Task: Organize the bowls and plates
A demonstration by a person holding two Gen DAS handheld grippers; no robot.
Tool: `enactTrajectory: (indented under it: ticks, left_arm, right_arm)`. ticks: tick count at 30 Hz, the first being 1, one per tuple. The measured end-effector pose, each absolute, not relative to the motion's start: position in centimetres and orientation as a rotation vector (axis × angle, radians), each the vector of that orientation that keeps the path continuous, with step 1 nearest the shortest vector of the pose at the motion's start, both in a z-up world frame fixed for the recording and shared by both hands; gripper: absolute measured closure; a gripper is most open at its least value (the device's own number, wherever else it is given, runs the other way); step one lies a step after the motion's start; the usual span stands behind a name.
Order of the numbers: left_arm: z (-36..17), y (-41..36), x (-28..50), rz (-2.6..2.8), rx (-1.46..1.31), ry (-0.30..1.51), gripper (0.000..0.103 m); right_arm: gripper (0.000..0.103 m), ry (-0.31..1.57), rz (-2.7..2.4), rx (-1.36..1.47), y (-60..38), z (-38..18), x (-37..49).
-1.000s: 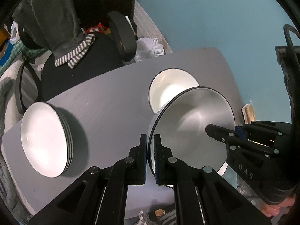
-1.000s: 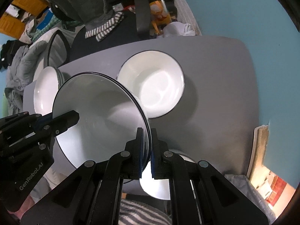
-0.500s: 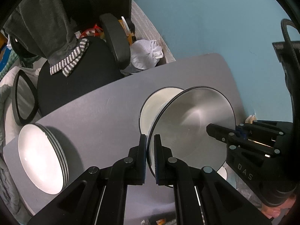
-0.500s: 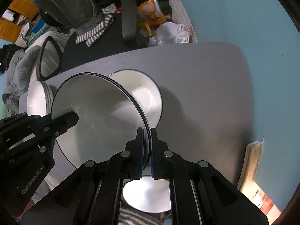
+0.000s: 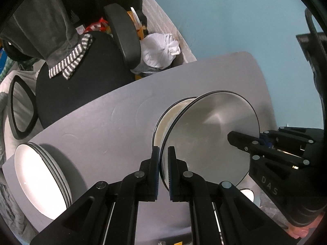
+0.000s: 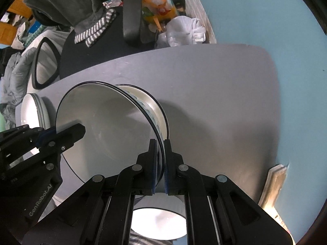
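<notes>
A white bowl with a black rim (image 5: 210, 138) hangs level between my two grippers. My left gripper (image 5: 163, 163) is shut on its near-left rim. On the opposite rim my right gripper (image 6: 160, 159) is shut as well. Directly under it a second white bowl (image 6: 151, 106) stands on the grey table (image 6: 214, 102); only its far edge (image 5: 173, 112) shows past the held bowl. The two bowls sit close, and contact between them cannot be told. Each gripper also shows in the other's view, the right gripper (image 5: 245, 140) and the left gripper (image 6: 67, 130).
A stack of white plates (image 5: 38, 179) sits at the table's left end. Another white dish (image 6: 157, 222) lies near the front edge under my right gripper. A black office chair (image 5: 81, 77) with clothes and a white bag (image 5: 161, 49) stand behind the table, by a blue wall.
Both grippers have carried the bowl down and across onto the standing bowl, which was largely visible beside it before and is now almost covered.
</notes>
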State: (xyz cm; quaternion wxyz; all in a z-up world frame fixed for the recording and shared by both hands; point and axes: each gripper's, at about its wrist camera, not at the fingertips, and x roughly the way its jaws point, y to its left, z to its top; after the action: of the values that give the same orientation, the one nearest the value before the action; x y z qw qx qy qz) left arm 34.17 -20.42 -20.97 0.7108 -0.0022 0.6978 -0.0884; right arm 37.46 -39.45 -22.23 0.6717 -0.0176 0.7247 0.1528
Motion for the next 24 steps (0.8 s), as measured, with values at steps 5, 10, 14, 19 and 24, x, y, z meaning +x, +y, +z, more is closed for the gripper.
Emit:
enactTrajectory:
  ticks: [5,10,14,19,24]
  left_arm:
    - [-21.9,-20.3,34.5,-0.200,-0.004,1.572,0.097]
    - [-22.2,-20.5,34.4,-0.210,0.022,1.574,0.097]
    - [-22.2,-20.4,34.6,-0.206,0.029,1.571,0.097]
    - [-22.4,-20.1,34.8,-0.206,0.016,1.578,0.096]
    - [-22.9,-19.8,34.6,-0.180,0.029,1.584,0.085]
  right_arm:
    - [0.097,1.634,0.333,-0.061,-39.1,-22.4,37.8]
    - [0.097,1.635,0.316,-0.092,-38.9,-22.4,38.0]
    - [0.097,1.626,0.304,-0.140,-38.6,-22.5,38.0]
    - [0.096,1.623,0.296,-0.154,-38.6,-22.6,38.1]
    - [0.095,1.622,0.297,-0.173,-38.6,-22.7,38.0]
